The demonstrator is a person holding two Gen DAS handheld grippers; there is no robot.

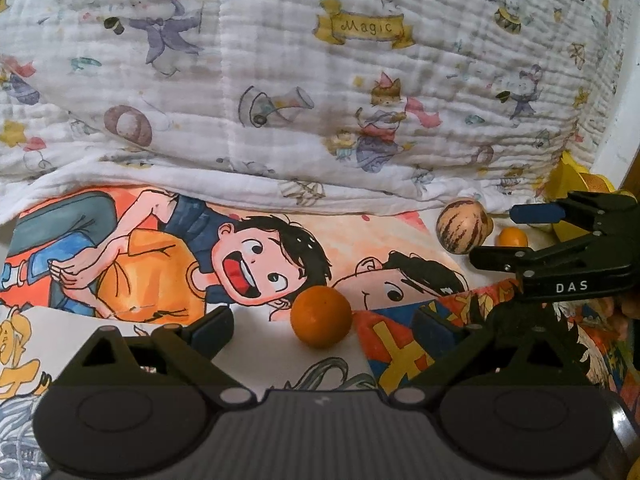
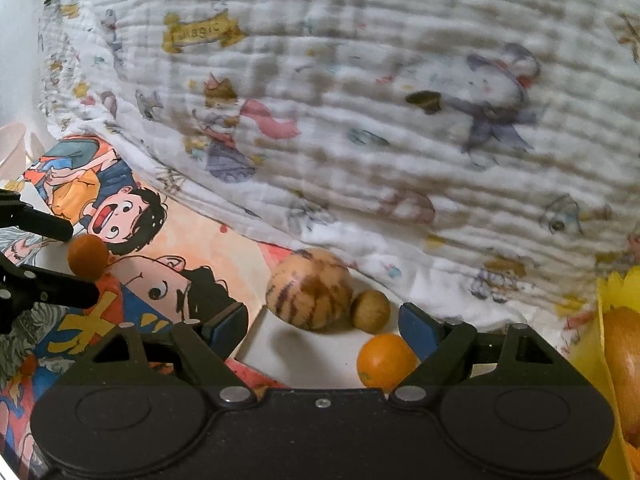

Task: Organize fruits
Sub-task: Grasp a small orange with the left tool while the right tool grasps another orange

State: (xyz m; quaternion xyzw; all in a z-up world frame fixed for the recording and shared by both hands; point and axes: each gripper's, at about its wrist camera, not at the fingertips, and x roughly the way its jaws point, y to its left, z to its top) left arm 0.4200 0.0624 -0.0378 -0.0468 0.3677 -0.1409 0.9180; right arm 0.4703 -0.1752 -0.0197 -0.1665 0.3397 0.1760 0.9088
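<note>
An orange fruit (image 1: pixel 321 316) lies on the cartoon-printed cover, between the open fingers of my left gripper (image 1: pixel 322 330), untouched. It also shows in the right wrist view (image 2: pixel 88 256), between the left gripper's fingers. My right gripper (image 2: pixel 324 326) is open. A small orange fruit (image 2: pixel 385 361) lies just inside its right finger. A striped tan melon (image 2: pixel 309 289) and a small brown fruit (image 2: pixel 370 310) lie just ahead of it. The melon (image 1: pixel 460 226) and small orange (image 1: pixel 513 237) also show in the left wrist view, by the right gripper (image 1: pixel 516 236).
A white quilted blanket (image 1: pixel 320 80) with animal prints rises like a wall behind the fruits. A yellow container (image 2: pixel 620 360) holding orange fruit stands at the right edge. The cartoon cover (image 1: pixel 160 248) spreads to the left.
</note>
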